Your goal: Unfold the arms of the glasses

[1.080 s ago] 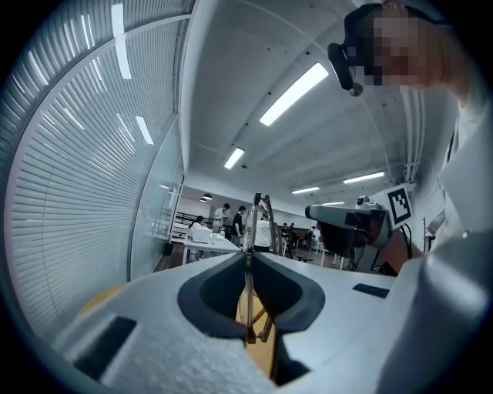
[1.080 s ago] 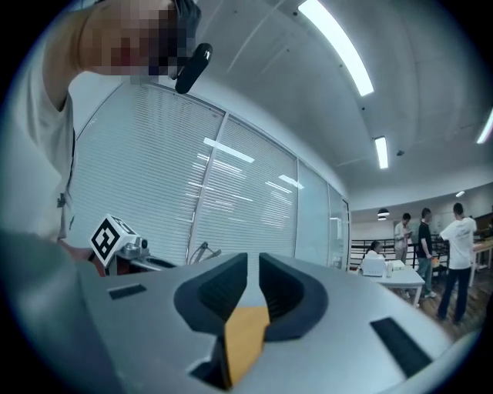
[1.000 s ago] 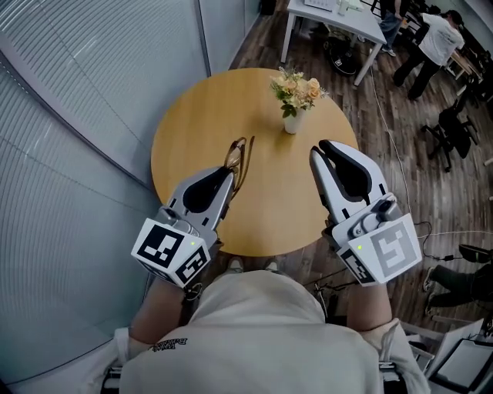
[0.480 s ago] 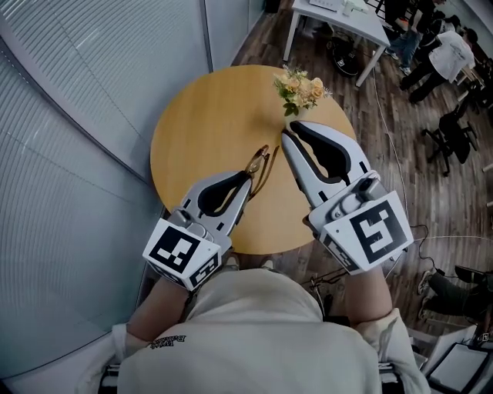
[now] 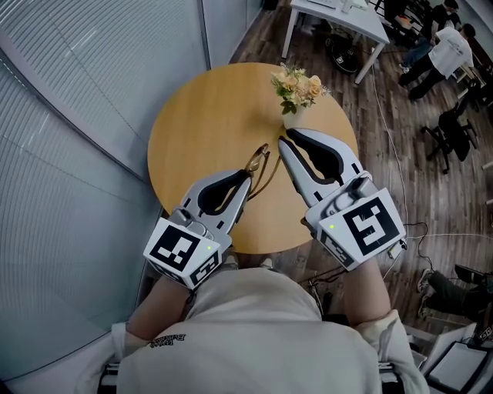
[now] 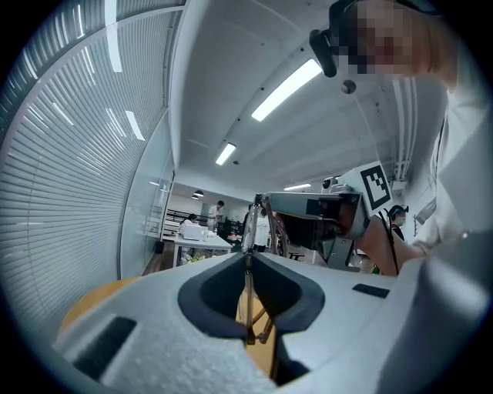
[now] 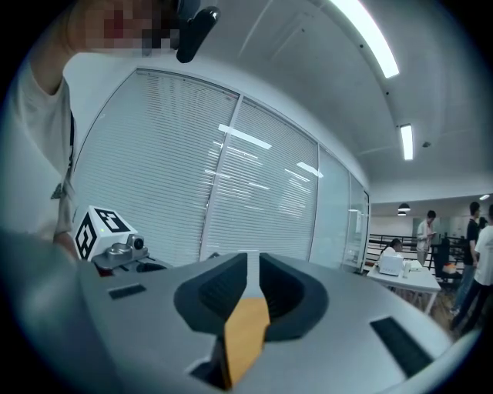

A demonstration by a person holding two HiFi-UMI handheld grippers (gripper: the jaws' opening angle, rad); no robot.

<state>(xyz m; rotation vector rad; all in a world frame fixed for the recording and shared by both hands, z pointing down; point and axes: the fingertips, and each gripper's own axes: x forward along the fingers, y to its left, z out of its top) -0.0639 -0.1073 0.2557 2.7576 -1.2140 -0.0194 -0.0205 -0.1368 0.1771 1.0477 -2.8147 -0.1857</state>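
Thin brown-framed glasses [image 5: 260,163] are held up over the round wooden table [image 5: 200,115], pinched by my left gripper [image 5: 248,175]. In the left gripper view a thin part of the frame [image 6: 260,219] runs between the shut jaws of the left gripper [image 6: 248,258] and rises ahead of them. My right gripper [image 5: 283,144] points in from the right, its tips close beside the glasses but apart from them. In its own view the right gripper [image 7: 248,262] shows a narrow slit between its jaws, with only table and blinds seen through it.
A small vase of flowers [image 5: 299,87] stands on the table just beyond the right gripper's tips. A glass wall with blinds [image 5: 85,100] runs along the left. A white table [image 5: 339,17], chairs and people are at the far right on the wooden floor.
The right gripper has swung left, from out on the right of the table to close beside the glasses. The left gripper keeps its hold on the glasses.
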